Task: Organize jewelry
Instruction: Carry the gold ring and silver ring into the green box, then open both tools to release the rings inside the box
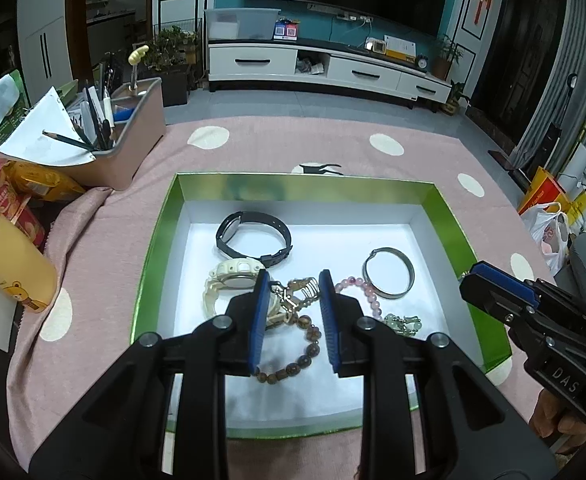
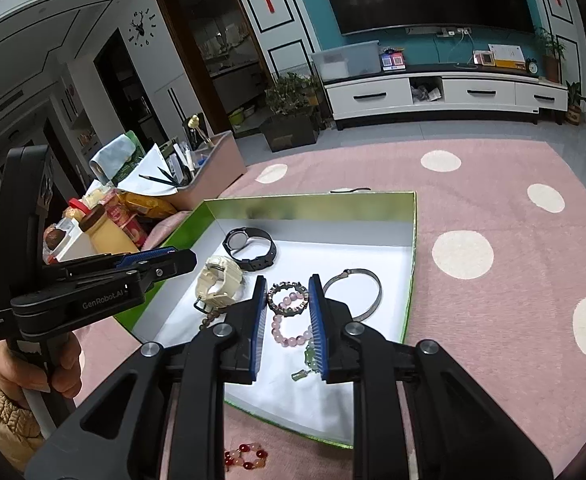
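Observation:
A green box (image 1: 305, 186) (image 2: 313, 205) with a white floor holds a black watch (image 1: 253, 236) (image 2: 251, 250), a cream watch (image 1: 233, 276) (image 2: 218, 280), a silver bangle (image 1: 389, 278) (image 2: 367, 292), a pink bead bracelet (image 1: 363, 292) (image 2: 289, 326), a brown bead bracelet (image 1: 297, 354), a gold stretch bracelet (image 1: 303, 290) (image 2: 287, 300) and a green jade piece (image 1: 403, 324) (image 2: 307, 364). My left gripper (image 1: 293, 280) (image 2: 161, 258) is open above the gold bracelet. My right gripper (image 2: 287, 282) (image 1: 473, 274) is open above the pink bracelet. A red-and-pink bead bracelet (image 2: 245, 456) lies on the cloth outside the box.
A pink dotted cloth (image 1: 293, 148) covers the table. A pen holder with pencils (image 1: 121, 132), snack packs (image 1: 33, 188) and a yellow bottle (image 1: 9, 256) stand at the left. A plastic bag (image 1: 549, 236) sits at the far right.

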